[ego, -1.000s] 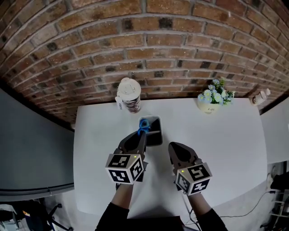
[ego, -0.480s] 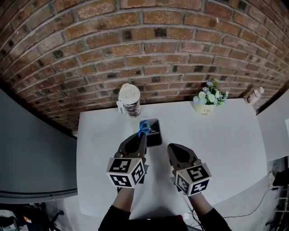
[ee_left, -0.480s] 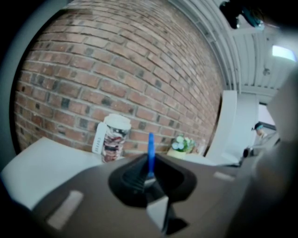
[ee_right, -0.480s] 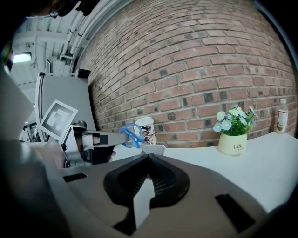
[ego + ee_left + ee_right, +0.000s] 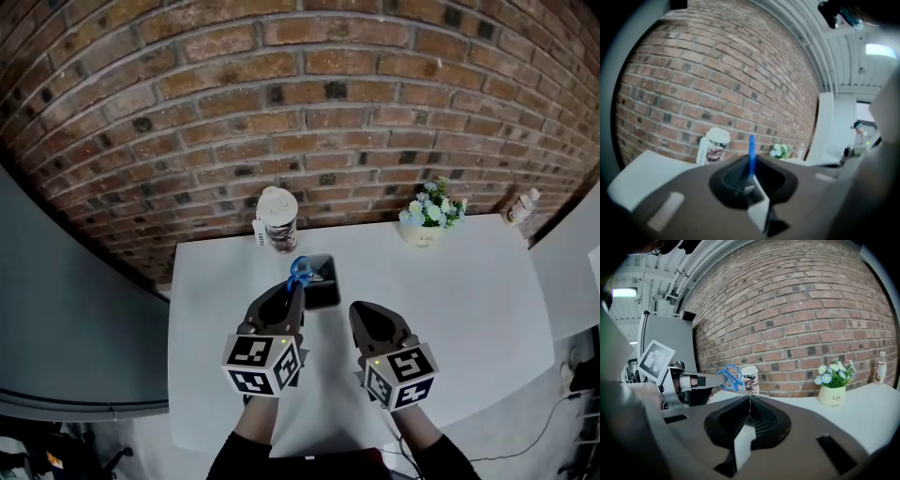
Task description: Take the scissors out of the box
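Note:
My left gripper is shut on the blue-handled scissors and holds them up over the near end of the black box on the white table. In the left gripper view the scissors stand edge-on between the closed jaws of that gripper. My right gripper hangs beside it on the right, shut with nothing in it. From the right gripper view, the closed jaws point at the brick wall, and the scissors stick out of the left gripper's fingers.
A lidded paper cup stands just behind the box by the brick wall. Farther right along the wall are a small flower pot and a little bottle at the table's corner. A grey panel borders the table's left side.
Both grippers have risen together, and the scissors have come up with the left one. Its grip on them has not changed, and the right gripper has stayed shut.

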`<state>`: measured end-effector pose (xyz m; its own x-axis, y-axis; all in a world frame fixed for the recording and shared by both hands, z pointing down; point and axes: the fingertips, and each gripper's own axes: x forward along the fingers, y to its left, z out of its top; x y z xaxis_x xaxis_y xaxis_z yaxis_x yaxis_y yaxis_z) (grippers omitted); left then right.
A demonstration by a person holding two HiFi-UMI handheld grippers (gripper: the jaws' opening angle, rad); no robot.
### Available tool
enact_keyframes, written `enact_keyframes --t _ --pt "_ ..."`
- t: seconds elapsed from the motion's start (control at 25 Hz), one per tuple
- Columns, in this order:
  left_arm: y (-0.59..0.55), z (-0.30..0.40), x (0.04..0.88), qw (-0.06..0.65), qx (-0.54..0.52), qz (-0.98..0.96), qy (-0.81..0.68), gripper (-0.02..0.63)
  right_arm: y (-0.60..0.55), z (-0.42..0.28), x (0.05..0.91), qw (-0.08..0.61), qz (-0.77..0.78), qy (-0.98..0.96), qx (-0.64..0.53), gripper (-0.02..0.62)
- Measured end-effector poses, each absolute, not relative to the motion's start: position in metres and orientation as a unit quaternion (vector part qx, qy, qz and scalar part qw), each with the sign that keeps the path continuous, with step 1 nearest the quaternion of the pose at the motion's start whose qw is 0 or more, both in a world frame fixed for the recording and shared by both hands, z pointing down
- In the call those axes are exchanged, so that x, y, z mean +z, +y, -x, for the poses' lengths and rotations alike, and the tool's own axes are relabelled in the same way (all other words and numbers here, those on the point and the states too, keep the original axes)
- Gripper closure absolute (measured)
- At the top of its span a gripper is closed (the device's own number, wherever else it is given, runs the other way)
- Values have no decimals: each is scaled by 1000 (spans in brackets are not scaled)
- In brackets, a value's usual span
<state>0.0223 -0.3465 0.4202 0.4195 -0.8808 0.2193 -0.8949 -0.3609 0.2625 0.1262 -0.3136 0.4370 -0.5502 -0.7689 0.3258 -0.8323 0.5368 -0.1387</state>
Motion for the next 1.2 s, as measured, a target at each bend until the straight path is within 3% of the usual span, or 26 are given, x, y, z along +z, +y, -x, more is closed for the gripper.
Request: enact_keyframes --t 1.2 --pt "-241 42 365 117 -16 -815 -568 577 -236 -68 372 75 -446 -889 75 586"
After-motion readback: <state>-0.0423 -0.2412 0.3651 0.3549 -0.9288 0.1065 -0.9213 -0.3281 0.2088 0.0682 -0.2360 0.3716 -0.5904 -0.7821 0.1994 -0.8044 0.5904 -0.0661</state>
